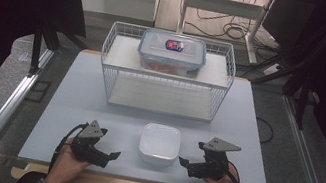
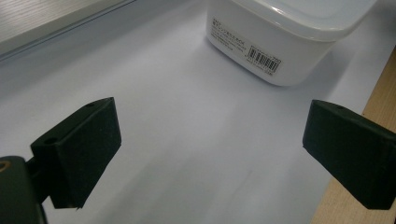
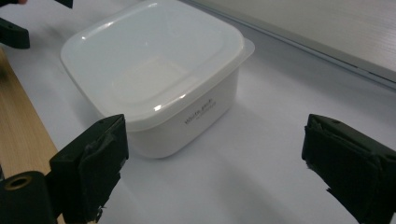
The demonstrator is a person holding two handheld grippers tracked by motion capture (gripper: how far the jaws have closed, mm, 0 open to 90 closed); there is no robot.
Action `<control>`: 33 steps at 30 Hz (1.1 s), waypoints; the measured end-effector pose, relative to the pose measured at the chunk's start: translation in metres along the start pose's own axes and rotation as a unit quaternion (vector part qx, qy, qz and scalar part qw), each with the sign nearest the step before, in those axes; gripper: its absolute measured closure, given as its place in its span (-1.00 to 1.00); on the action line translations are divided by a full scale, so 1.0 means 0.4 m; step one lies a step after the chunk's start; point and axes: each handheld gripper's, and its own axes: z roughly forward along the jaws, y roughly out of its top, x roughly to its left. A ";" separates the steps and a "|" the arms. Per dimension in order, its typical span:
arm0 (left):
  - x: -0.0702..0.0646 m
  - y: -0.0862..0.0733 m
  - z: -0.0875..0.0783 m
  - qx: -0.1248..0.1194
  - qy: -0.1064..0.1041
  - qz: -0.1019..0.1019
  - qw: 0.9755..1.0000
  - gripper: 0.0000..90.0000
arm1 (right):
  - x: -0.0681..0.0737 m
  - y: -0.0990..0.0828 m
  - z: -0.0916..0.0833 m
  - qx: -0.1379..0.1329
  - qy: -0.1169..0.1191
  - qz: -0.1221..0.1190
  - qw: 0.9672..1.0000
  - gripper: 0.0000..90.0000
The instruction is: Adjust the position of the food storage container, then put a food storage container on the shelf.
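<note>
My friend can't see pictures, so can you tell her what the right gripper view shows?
A white square tub with its lid on sits on a pale table. The right gripper hangs open in front of it, touching nothing; its two black jaws rise from the bottom corners.

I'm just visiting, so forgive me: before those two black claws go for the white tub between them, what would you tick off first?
1. Left gripper open: ok, jaws stand wide apart with nothing between them.
2. Right gripper open: ok, jaws apart, pads not pressing on anything.
3. White container free to approach: ok, it sits alone on the table between the two grippers, touching neither.
4. Lid seated: ok, it lies flat over the rim.
5. Anything inside the white container: cannot tell.
6. Wire rack beyond: ok, its lower level looks bare; a clear lidded box occupies the top.
</note>
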 end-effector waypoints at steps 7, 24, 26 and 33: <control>0.006 0.005 -0.002 0.000 -0.019 -0.033 0.999 -0.89 | 0.006 0.007 -0.002 -0.014 -0.008 0.002 1.000 -0.90; -0.023 0.092 0.021 -0.005 -0.045 -0.031 0.998 -0.71 | 0.030 0.063 -0.005 0.002 0.002 0.025 1.000 -0.81; -0.025 0.107 0.027 -0.011 -0.048 -0.034 0.998 -0.62 | 0.028 0.070 0.000 0.000 0.005 0.029 1.000 -0.77; -0.033 0.162 0.066 -0.007 -0.068 -0.018 0.998 -0.46 | 0.022 0.095 0.022 0.002 0.015 0.031 0.999 -0.46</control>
